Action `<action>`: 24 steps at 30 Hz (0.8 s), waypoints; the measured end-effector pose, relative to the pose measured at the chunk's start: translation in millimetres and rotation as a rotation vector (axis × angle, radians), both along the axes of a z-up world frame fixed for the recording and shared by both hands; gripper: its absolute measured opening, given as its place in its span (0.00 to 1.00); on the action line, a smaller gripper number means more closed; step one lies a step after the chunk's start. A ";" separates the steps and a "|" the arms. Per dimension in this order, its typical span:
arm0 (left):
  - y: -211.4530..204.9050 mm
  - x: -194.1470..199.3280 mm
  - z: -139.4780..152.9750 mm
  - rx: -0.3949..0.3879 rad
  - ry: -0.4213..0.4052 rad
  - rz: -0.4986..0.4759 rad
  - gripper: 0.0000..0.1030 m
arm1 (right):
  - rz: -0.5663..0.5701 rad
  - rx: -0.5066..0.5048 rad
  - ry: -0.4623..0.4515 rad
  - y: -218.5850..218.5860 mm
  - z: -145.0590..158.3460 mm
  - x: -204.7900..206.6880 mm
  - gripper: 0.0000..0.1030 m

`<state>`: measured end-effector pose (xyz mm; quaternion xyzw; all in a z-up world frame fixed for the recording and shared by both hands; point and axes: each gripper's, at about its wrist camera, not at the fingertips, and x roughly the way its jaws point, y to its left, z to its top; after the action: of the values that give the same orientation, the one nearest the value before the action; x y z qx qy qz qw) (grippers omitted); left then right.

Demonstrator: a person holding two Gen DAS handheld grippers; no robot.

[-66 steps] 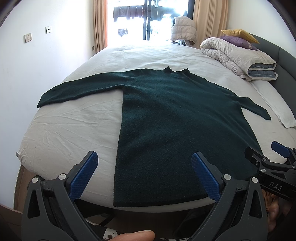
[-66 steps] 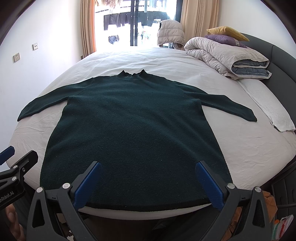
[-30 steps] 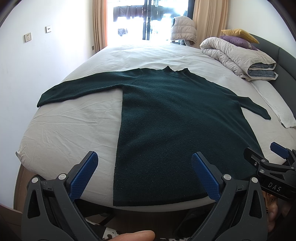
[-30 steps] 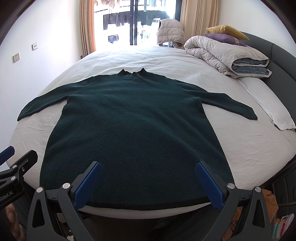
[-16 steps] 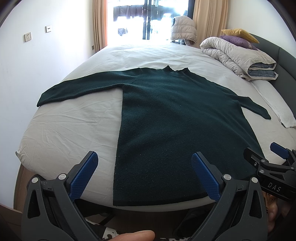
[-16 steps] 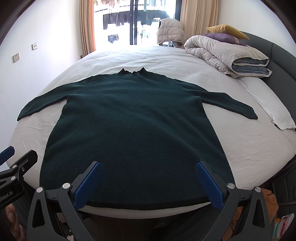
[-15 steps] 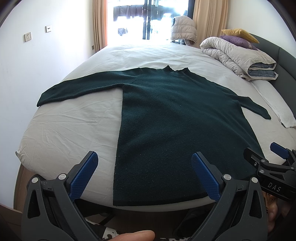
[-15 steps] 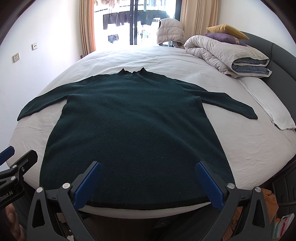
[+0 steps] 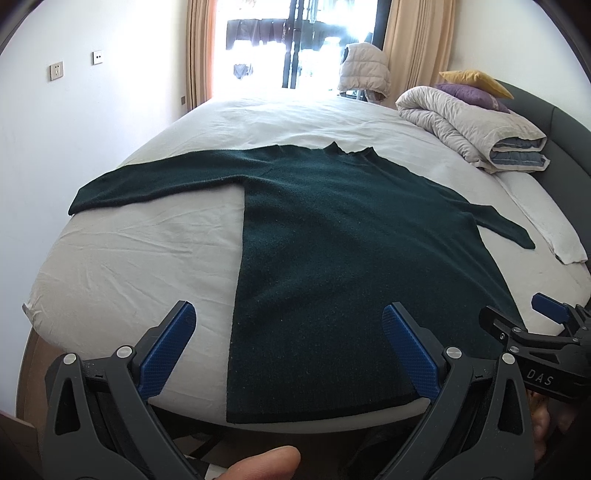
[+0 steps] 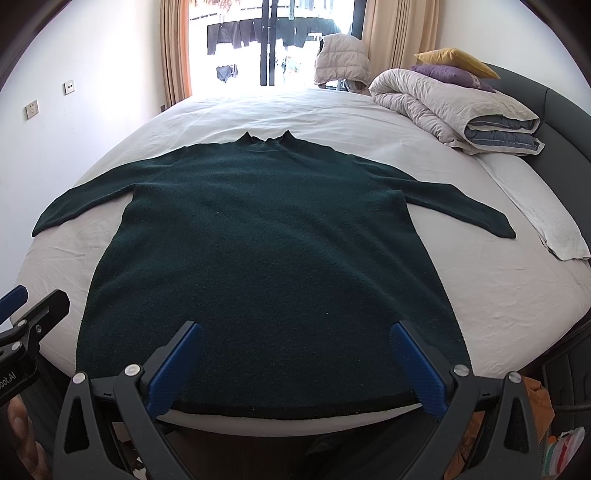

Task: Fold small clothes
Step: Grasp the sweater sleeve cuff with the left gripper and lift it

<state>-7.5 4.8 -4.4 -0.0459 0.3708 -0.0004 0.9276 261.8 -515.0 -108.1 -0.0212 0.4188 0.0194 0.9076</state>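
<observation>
Fuzzy dark-green knit sweater (image 10: 266, 258), flat

a home bedroom: a wide bed (image 10: 498, 295), rolled duvet (image 10: 454, 107), pillows (image 10: 454, 61) and curtains (image 10: 391, 33).

Rolled duvet (image 10: 454, 107) (pillows (image 10: 454, 64) atop), curtains (image 10: 399, 33)

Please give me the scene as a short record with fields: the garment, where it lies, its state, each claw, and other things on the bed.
garment: dark green knitted long-sleeved sweater
surface: bed with white sheet
garment state: spread flat, sleeves out to both sides, collar at far end, hem at near edge
left claw: open, empty, near the hem
right claw: open, empty, near the hem
folding: not yet begun
other things: rolled grey duvet, yellow pillow, purple pillow
</observation>
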 end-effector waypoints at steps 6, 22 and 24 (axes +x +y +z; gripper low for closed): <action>36.6 17.0 -5.4 -0.071 -0.006 0.028 1.00 | 0.017 -0.020 0.011 9.5 1.7 9.6 1.00; 243.9 149.2 -39.2 -0.661 -0.027 0.219 1.00 | 0.116 0.018 -0.034 41.2 16.4 64.4 1.00; 282.7 163.3 -56.9 -0.786 -0.051 0.303 1.00 | 0.125 0.062 -0.039 43.7 17.0 70.3 1.00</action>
<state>155.8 287.5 -61.3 -0.4502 0.3082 -0.0065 0.8380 332.1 -471.3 -91.1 -0.0193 0.3981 0.0885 0.9128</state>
